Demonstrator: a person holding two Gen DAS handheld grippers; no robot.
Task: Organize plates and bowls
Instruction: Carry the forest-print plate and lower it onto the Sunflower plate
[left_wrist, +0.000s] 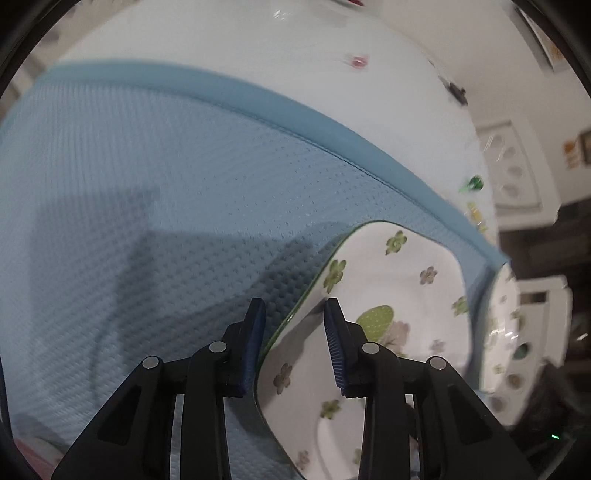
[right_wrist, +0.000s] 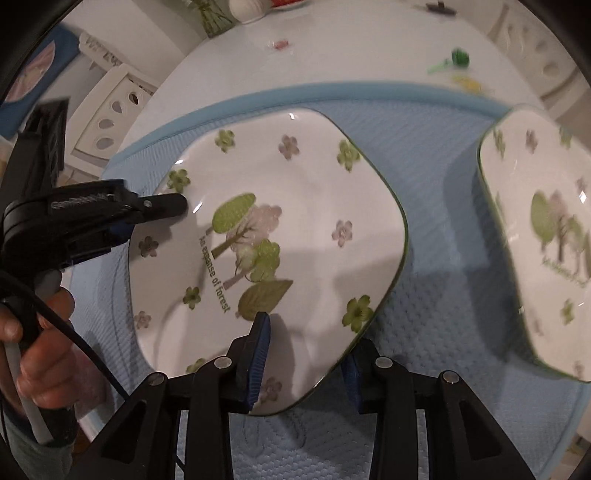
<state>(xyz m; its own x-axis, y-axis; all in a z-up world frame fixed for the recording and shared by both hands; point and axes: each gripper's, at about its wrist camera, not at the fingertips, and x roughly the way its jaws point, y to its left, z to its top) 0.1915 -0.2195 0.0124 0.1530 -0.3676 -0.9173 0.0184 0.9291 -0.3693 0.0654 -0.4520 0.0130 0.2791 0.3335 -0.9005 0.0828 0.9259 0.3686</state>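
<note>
- The right gripper (right_wrist: 304, 354) is clamped over the near edge of the floral plate (right_wrist: 295, 206).
- The left gripper (right_wrist: 155, 218) is closed on the plate's opposite rim, above the blue mat (right_wrist: 436, 295).
- A second plate (right_wrist: 546, 236) lies just right of it.

Soft indoor light; dark shadows fall on the blue mat (left_wrist: 155, 192); right edges blur, fisheye bends corners, glints dot plates.
</note>
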